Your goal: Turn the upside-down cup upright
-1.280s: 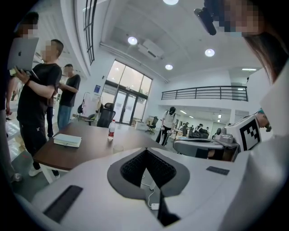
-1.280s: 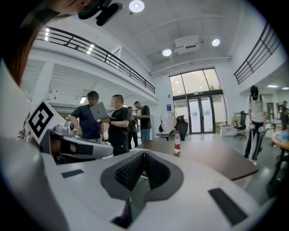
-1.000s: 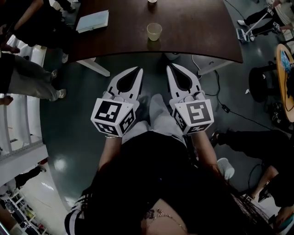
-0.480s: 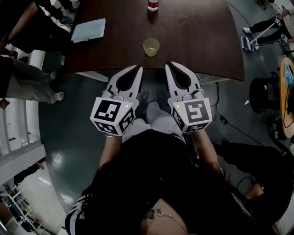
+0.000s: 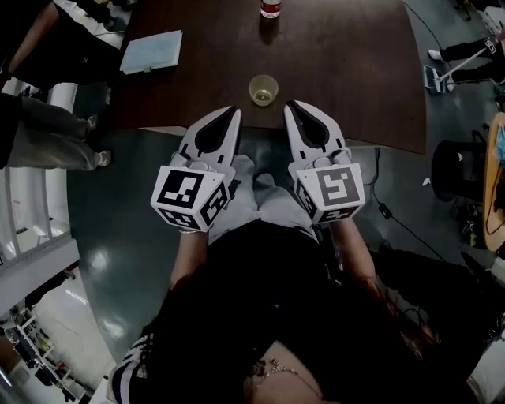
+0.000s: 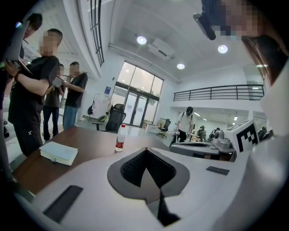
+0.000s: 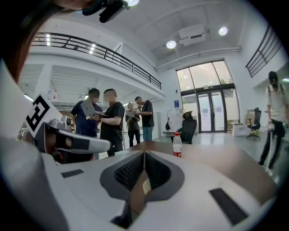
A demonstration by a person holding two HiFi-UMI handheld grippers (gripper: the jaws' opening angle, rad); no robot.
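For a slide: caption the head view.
Left hand-held gripper and right hand-held gripper, shut, face a cup on a table.

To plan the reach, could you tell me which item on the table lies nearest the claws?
The yellowish cup, just ahead of the left claw and right claw; the bottle and notebook lie farther back.

left hand-held gripper (image 6: pixel 145 151): jaws together | table (image 6: pixel 88 143): 1 bottle (image 6: pixel 119 137) upright, 1 notebook (image 6: pixel 58 152) lying flat at left

Dark brown table (image 5: pixel 347 71) – pale yellowish cup (image 5: pixel 263 89), light blue-grey notebook (image 5: pixel 151 52), red-labelled bottle (image 5: pixel 271 8) – left gripper (image 5: pixel 234 112) and right gripper (image 5: pixel 289 106) white with black insets, black-and-white square markers
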